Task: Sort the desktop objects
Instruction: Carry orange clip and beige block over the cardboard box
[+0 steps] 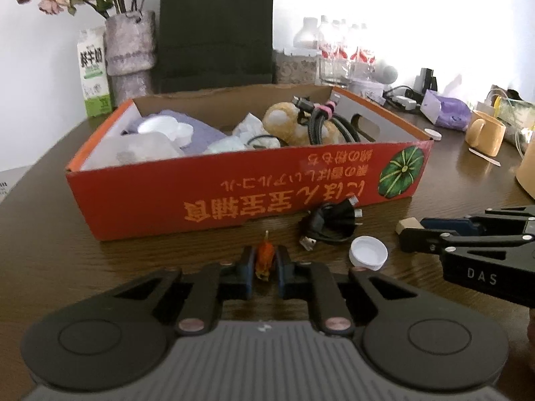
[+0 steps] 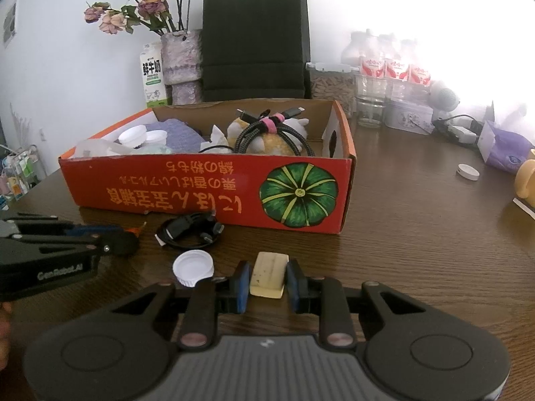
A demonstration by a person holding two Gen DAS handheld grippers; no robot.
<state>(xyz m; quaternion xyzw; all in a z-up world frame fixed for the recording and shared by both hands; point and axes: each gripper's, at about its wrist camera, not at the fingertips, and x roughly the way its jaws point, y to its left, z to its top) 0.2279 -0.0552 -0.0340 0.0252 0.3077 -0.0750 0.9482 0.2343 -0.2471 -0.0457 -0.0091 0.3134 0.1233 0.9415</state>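
Nearest, the left gripper [image 1: 264, 260] has its jaws drawn narrow on a small orange object [image 1: 264, 256], and the right gripper [image 2: 267, 275] is closed on a cream-coloured block [image 2: 269, 274] pinched between its blue pads [image 2: 243, 282]. Both hang low over the dark wooden table [image 2: 418, 250], the left one to the left of the right.

Between the two tools lies a white bottle cap [image 2: 193, 266], open side up, on the table. Just beyond it a black coiled cable with a plug [image 2: 189, 230] rests against the near wall of the red cardboard box [image 2: 207, 188], so cap and cable sit between the grippers and the box.

The box already holds a plush toy [image 2: 267, 140], a bundle of braided cables bound with a pink strap [image 2: 271, 130], white lids [image 2: 133, 135], purple cloth [image 2: 180, 137] and crumpled tissue.

Far behind the box stand a black paper bag [image 2: 255, 43], a vase of dried roses [image 2: 179, 55], a milk carton [image 2: 153, 75] and water bottles [image 2: 391, 70]. To the right are a small white disc [image 2: 467, 171], a purple tissue pack [image 2: 505, 148] and a yellow mug [image 1: 485, 135].
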